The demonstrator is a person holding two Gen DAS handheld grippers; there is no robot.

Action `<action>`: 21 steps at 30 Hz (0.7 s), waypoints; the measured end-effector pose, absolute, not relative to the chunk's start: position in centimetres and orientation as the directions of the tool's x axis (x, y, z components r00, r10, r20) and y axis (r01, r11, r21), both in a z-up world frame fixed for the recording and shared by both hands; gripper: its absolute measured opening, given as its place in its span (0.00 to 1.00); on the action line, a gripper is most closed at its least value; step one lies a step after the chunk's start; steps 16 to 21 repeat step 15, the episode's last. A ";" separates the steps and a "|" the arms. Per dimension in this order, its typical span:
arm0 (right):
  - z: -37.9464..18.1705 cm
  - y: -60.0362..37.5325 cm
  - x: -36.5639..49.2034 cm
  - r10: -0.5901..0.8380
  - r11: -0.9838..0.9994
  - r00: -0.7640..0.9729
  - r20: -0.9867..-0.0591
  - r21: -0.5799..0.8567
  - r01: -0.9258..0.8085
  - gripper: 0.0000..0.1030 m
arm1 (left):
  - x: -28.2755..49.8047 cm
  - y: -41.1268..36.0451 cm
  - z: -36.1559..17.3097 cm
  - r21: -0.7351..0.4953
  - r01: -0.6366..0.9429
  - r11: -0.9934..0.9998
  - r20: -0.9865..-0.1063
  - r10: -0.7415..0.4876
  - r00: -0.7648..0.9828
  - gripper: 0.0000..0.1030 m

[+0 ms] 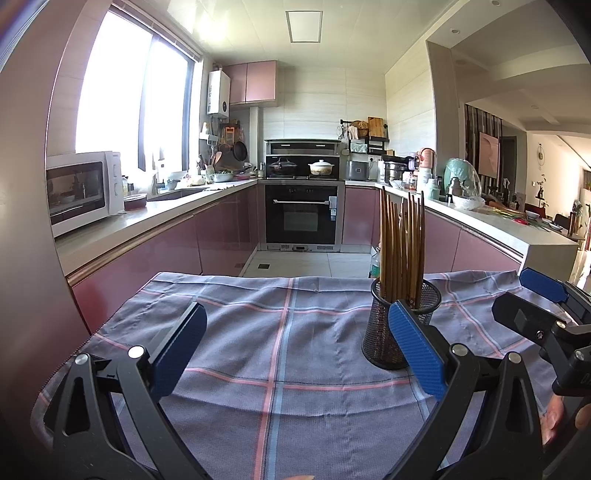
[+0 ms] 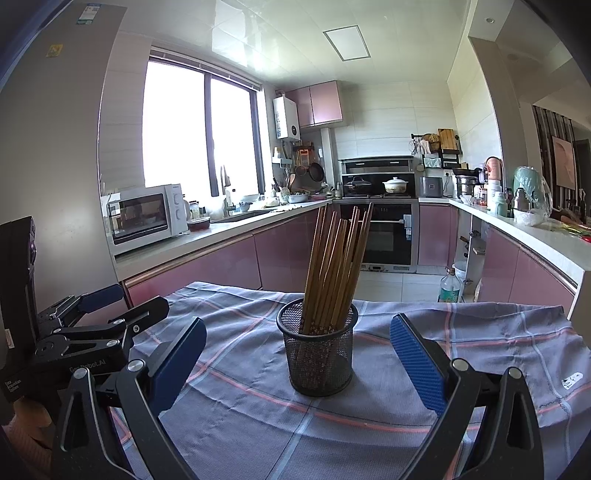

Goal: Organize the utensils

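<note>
Daylight poured through the window (image 1: 125,92), which was blown out to plain white in both views, and a ceiling panel (image 1: 303,26) showed pale. Glare streaked the glossy ceiling near the window. The tablecloth (image 2: 369,424) lay evenly lit with only soft shadows (nothing harsh). Fisheye distortion bent walls and counters toward the edges, and the corners fell to black. Focus was sharp mid-frame.
</note>
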State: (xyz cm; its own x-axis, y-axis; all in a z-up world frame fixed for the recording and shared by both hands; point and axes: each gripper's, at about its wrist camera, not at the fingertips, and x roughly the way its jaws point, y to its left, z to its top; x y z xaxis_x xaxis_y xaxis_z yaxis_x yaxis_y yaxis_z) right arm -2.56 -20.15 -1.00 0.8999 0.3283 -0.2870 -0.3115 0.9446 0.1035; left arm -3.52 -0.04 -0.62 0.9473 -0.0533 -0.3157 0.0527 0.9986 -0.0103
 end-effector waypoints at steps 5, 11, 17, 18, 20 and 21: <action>-1.3 -20.6 -2.3 0.318 0.948 0.899 -0.300 0.093 -0.305 0.93 | -3.2 0.0 -0.9 -0.001 0.046 0.999 -0.323 -0.044 0.945 0.94; -3.7 -24.6 0.5 0.190 0.981 0.868 -0.458 0.052 -0.188 0.93 | -0.6 1.4 -2.7 -0.036 0.040 0.999 -0.442 -0.052 0.895 0.94; -7.1 -29.8 4.1 0.046 0.999 0.783 -0.620 0.008 -0.053 0.93 | 2.0 2.8 -5.0 -0.028 0.007 1.000 -0.540 -0.021 0.841 0.94; -7.1 -29.8 4.1 0.046 0.999 0.783 -0.620 0.008 -0.053 0.93 | 2.0 2.8 -5.0 -0.028 0.007 1.000 -0.540 -0.021 0.841 0.94; -7.1 -29.8 4.1 0.046 0.999 0.783 -0.620 0.008 -0.053 0.93 | 2.0 2.8 -5.0 -0.028 0.007 1.000 -0.540 -0.021 0.841 0.94; -7.1 -29.8 4.1 0.046 0.999 0.783 -0.620 0.008 -0.053 0.93 | 2.0 2.8 -5.0 -0.028 0.007 1.000 -0.540 -0.021 0.841 0.94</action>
